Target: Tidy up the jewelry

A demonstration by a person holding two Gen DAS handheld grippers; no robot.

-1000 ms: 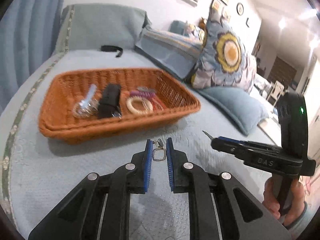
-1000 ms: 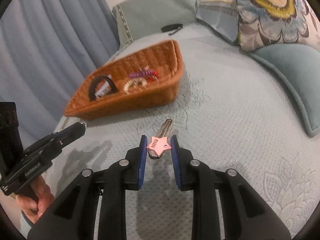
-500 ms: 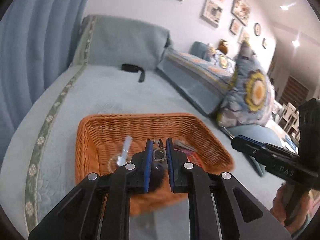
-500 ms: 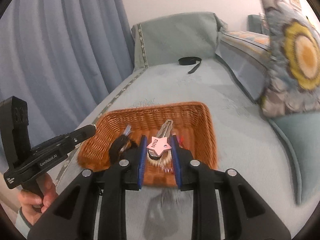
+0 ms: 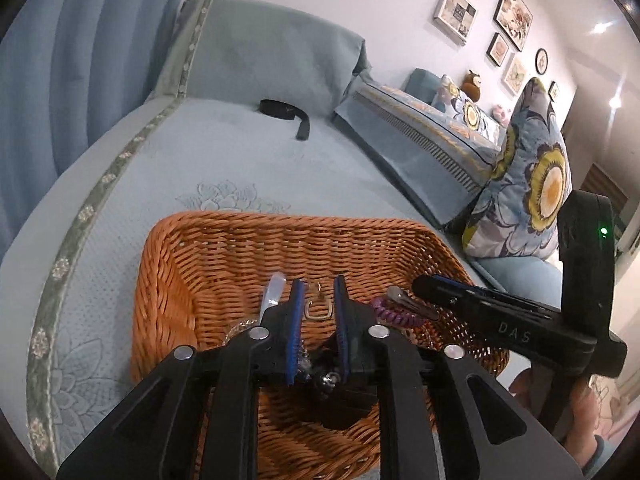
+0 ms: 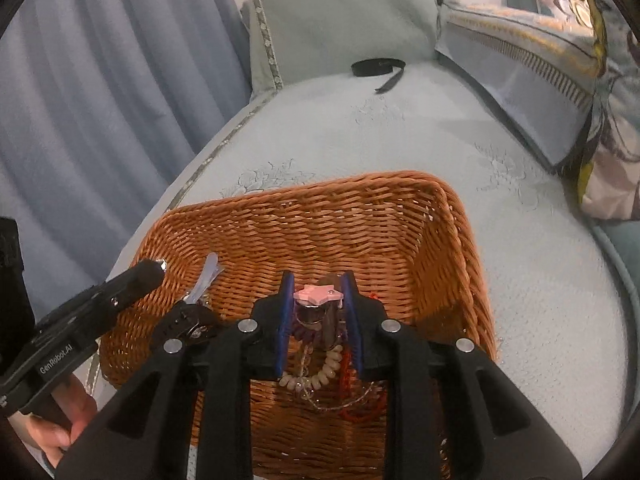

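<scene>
An orange wicker basket [image 5: 240, 248] [image 6: 360, 216] sits on the pale blue bed. My left gripper [image 5: 318, 304] is over the basket with its jaws parted; a small metal clasp [image 5: 319, 310] sits loose between them. My right gripper [image 6: 318, 300] is over the basket, shut on a pink star hair clip [image 6: 319, 294] with a metal clip below it. In the basket lie a clear hair clip [image 6: 206, 276], a black hair tie [image 6: 186, 322], a purple coil tie [image 5: 394, 312], a beige bead bracelet [image 6: 316, 376] and a red bead string [image 6: 348, 364].
A black strap [image 5: 286, 114] [image 6: 380, 68] lies far up the bed by the headboard cushion. Folded bedding and a flowered pillow [image 5: 532, 184] line the right side. Blue curtains [image 6: 100, 80] hang on the left.
Both grippers have moved forward and down over the basket. The left jaws have opened wider around the clasp. The right gripper still holds the star clip.
</scene>
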